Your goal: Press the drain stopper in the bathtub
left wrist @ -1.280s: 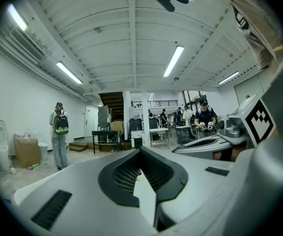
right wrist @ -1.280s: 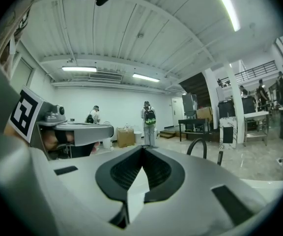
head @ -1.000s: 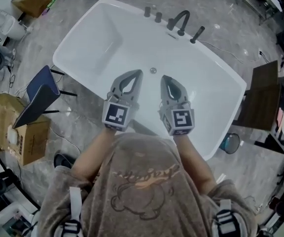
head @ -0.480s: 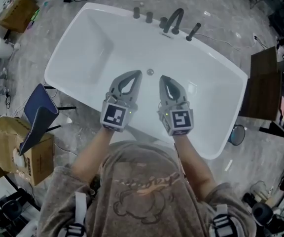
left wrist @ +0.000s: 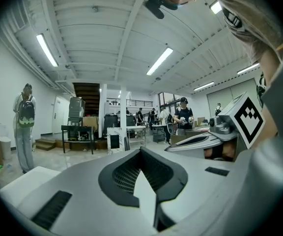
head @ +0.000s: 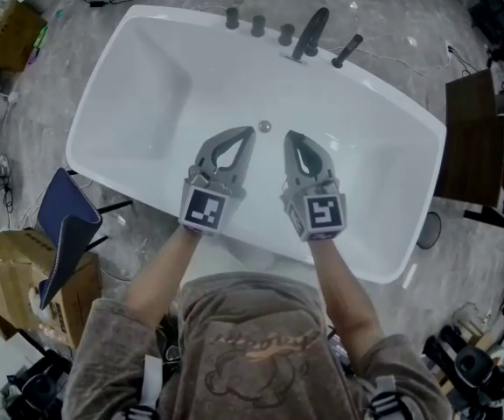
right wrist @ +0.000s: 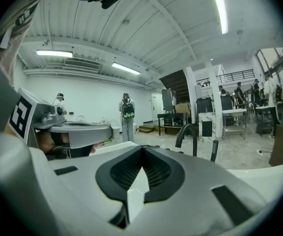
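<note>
The white bathtub [head: 160, 68] fills the middle of the head view. Its small round metal drain stopper [head: 264, 126] lies on the tub floor. Both grey grippers hang side by side over the tub's near half, pointing at the far rim. My left gripper [head: 249, 131] is shut with nothing in it, its tip just left of the stopper. Just right of the stopper is my right gripper [head: 289, 136], likewise shut and empty. The left gripper view shows closed jaws [left wrist: 141, 149] and the right gripper [left wrist: 215, 136] beside them. The right gripper view shows closed jaws [right wrist: 142, 147].
A black faucet [head: 311, 31], knobs [head: 258, 24] and a hand shower [head: 346, 51] line the far rim; the faucet [right wrist: 185, 132] also shows ahead of the right gripper. A blue chair [head: 66, 226] and cardboard box [head: 11, 278] stand left, a dark side table [head: 471, 138] right. A person [left wrist: 24, 127] stands farther back.
The head camera has shifted, so the tub and the room slide a little in the view. Both grippers stay shut and side by side near the stopper.
</note>
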